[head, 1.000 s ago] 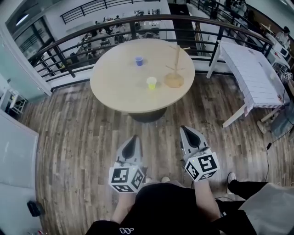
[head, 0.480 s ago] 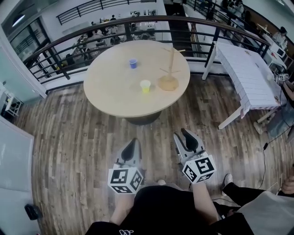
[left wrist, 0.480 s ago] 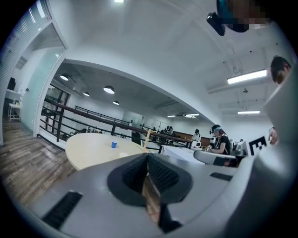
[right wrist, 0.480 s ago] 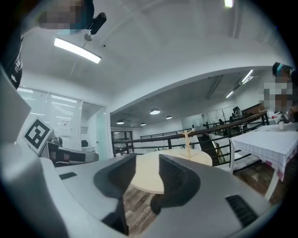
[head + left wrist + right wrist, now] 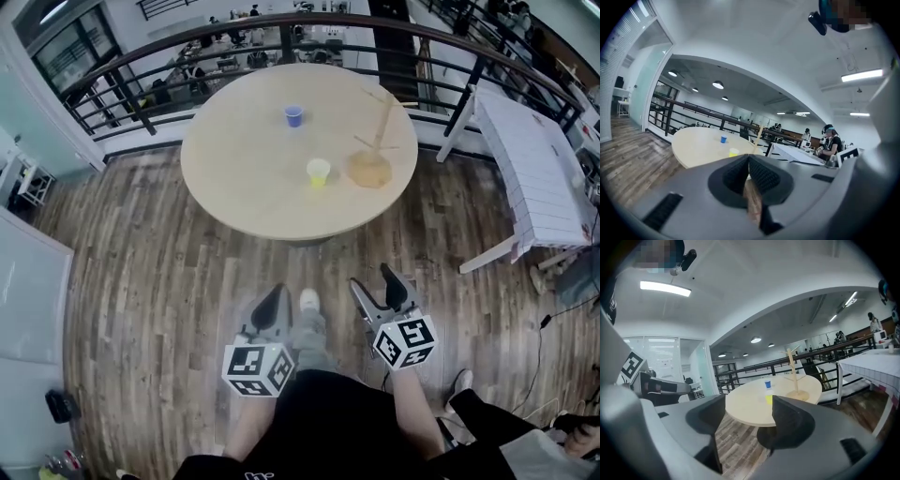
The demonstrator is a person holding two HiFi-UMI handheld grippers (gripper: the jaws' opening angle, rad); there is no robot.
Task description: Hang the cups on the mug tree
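On the round wooden table (image 5: 234, 178) stand a blue cup (image 5: 293, 114), a yellow cup (image 5: 319, 172) and a bare wooden mug tree (image 5: 372, 159) at the right. Both grippers hang over the floor, well short of the table. My left gripper (image 5: 277, 295) is shut and empty. My right gripper (image 5: 373, 281) has just been opening and has nothing between its jaws. The left gripper view shows the blue cup (image 5: 723, 139), yellow cup (image 5: 733, 152) and tree (image 5: 758, 136) far ahead. The right gripper view frames the yellow cup (image 5: 768, 399) and tree (image 5: 793, 376) between its spread jaws.
A dark railing (image 5: 141, 66) curves behind the table. A white folding table (image 5: 534, 159) stands at the right. My shoe (image 5: 308, 300) is on the plank floor between the grippers. People sit at desks beyond the railing.
The right gripper's jaws have spread apart. Both grippers have dropped a little, and a foot has stepped forward between them. The table sits closer in the head view.
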